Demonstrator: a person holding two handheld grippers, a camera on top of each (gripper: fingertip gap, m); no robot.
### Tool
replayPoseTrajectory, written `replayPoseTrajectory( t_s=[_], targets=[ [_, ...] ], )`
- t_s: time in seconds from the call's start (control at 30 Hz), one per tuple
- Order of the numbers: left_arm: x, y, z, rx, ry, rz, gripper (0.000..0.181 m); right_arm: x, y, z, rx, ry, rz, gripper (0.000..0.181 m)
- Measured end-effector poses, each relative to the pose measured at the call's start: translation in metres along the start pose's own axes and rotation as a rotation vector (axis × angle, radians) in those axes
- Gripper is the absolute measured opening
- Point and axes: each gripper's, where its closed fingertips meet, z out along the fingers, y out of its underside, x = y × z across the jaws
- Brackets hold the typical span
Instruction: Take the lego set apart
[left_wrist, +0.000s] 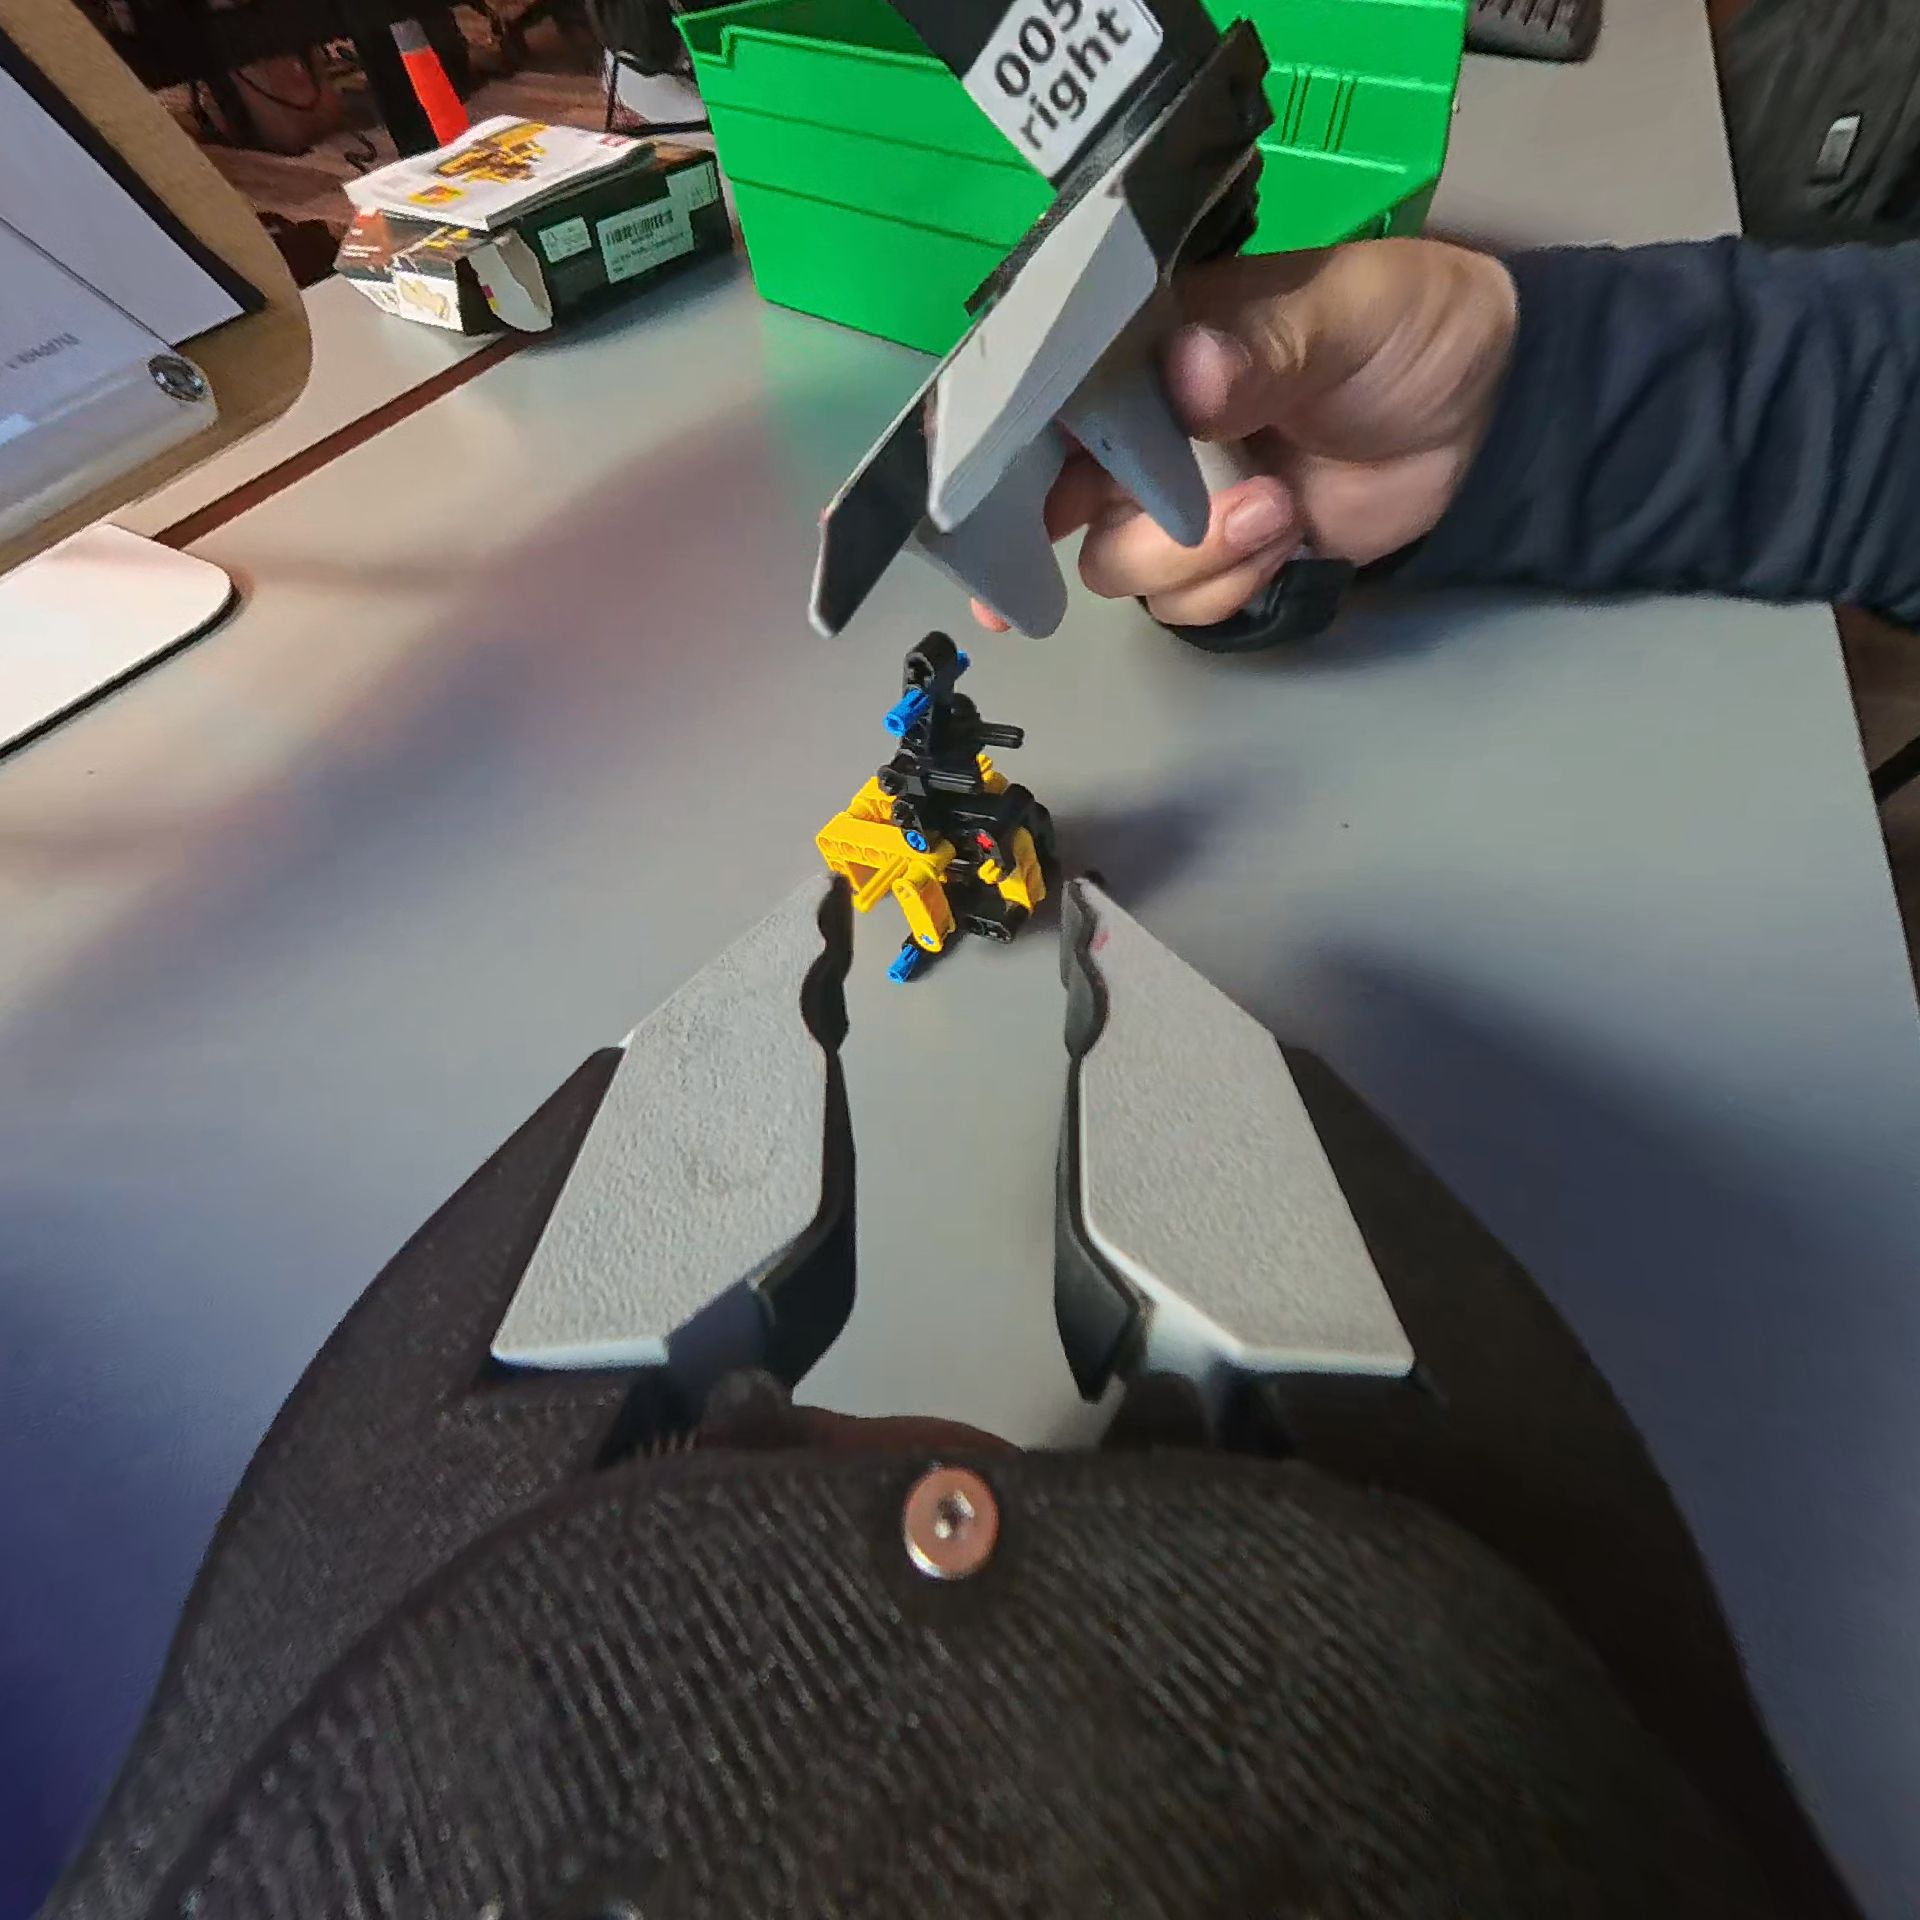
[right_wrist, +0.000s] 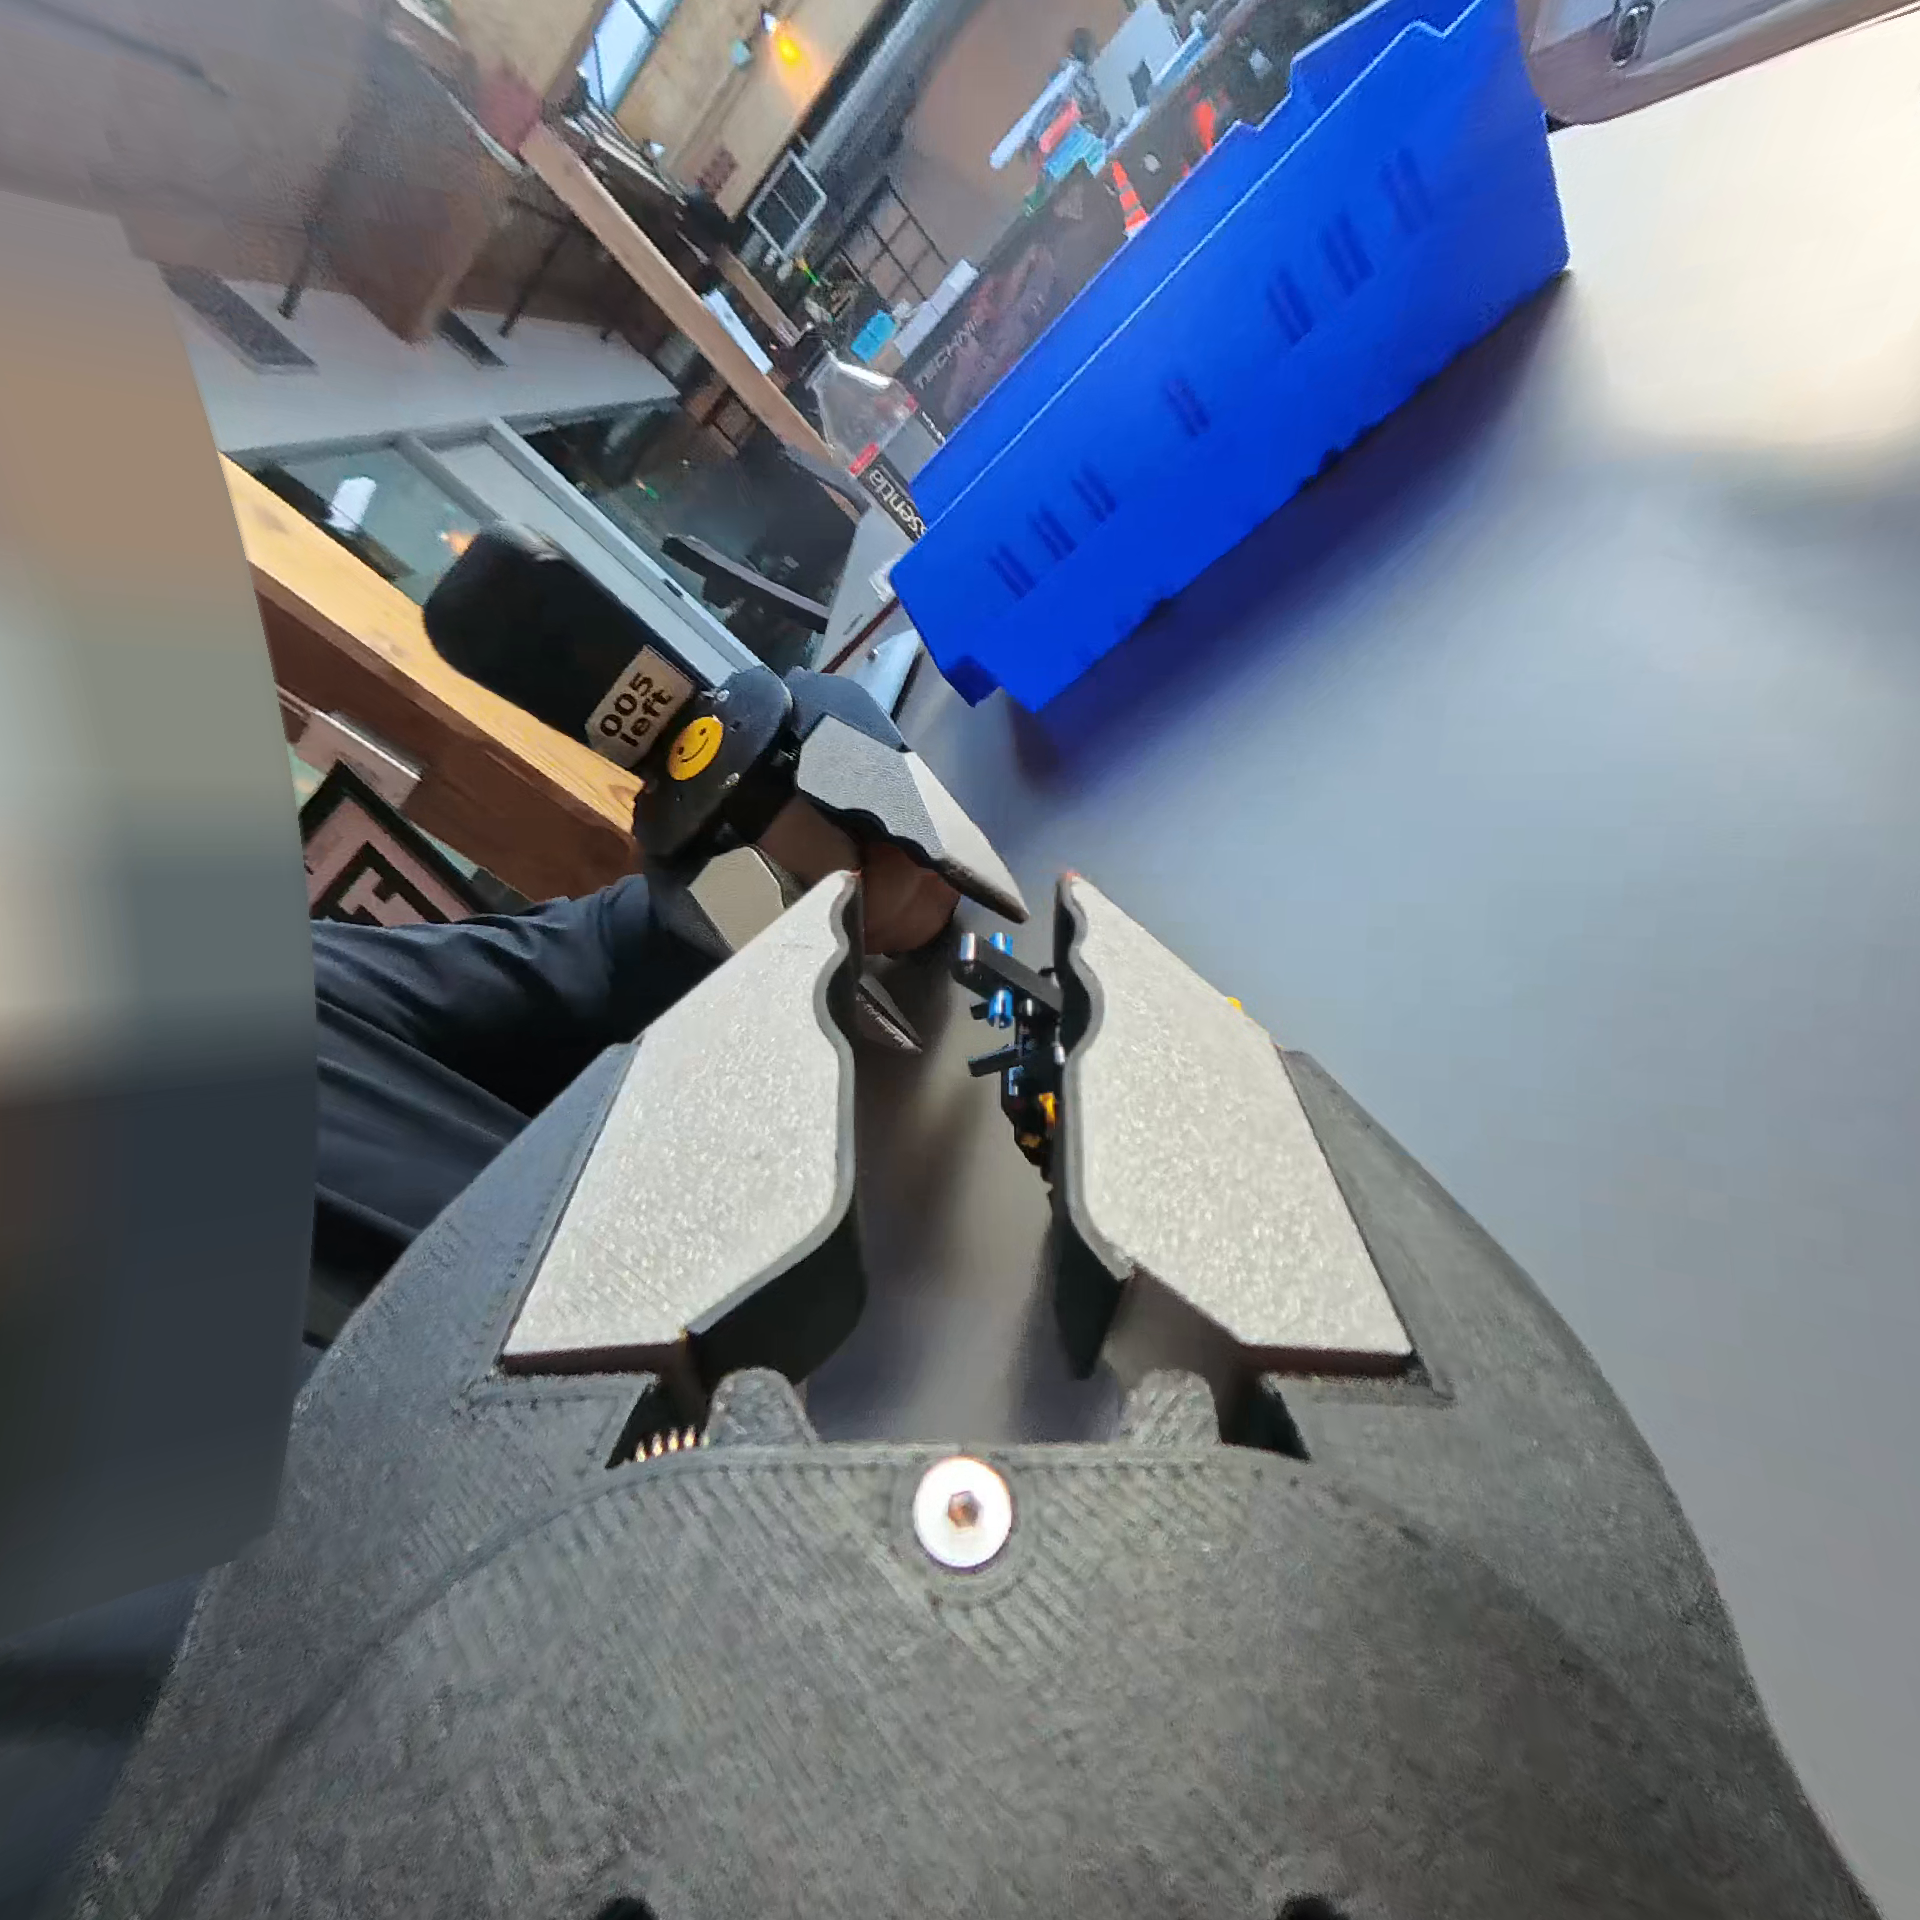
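Standing on the table (left_wrist: 416, 727): one yellow-black lego set (left_wrist: 940, 831) with blue pins; two tools, left tool (left_wrist: 951, 894) and right tool (right_wrist: 956, 894), both spread.

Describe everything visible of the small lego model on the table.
The lego model is a small plastic build standing on the grey table: a yellow beam body with black connectors, a black arm rising from its top, and blue pins at the top and the lower front. Nothing grips it. The left gripper has open jaws just short of its base; the right gripper hangs close above the black arm, jaws open. In the right wrist view its far side is hidden behind a finger.
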Motion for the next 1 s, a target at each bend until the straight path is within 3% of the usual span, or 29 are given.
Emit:
replayPoseTrajectory(
  t_s=[0.27, 0.4, 0.6, 0.9, 1.0],
  targets=[
    [0.0, 0.001, 0.001, -0.011, 0.004, -0.004, 0.034, -0.002, 0.003, 0.005, -0.007, -0.007, -0.004, 0.038],
    [-0.007, 0.001, 0.003, -0.014, -0.034, 0.017, 0.035, -0.006, -0.002, -0.006, -0.038, 0.033, -0.086, 0.048],
    [-0.015, 0.0, 0.002, -0.003, -0.026, 0.009, 0.035, 0.003, 0.013, -0.033, -0.193, 0.238, -0.448, 0.019],
    [0.006, -0.002, 0.024, -0.048, 0.117, 0.04, 0.037, 0.009, 0.029, -0.001, -0.26, 0.275, -0.58, 0.018],
    [0.009, -0.004, 0.034, -0.064, 0.142, 0.03, 0.036, 0.003, 0.033, 0.006, -0.265, 0.23, -0.58, 0.004]
  ],
)
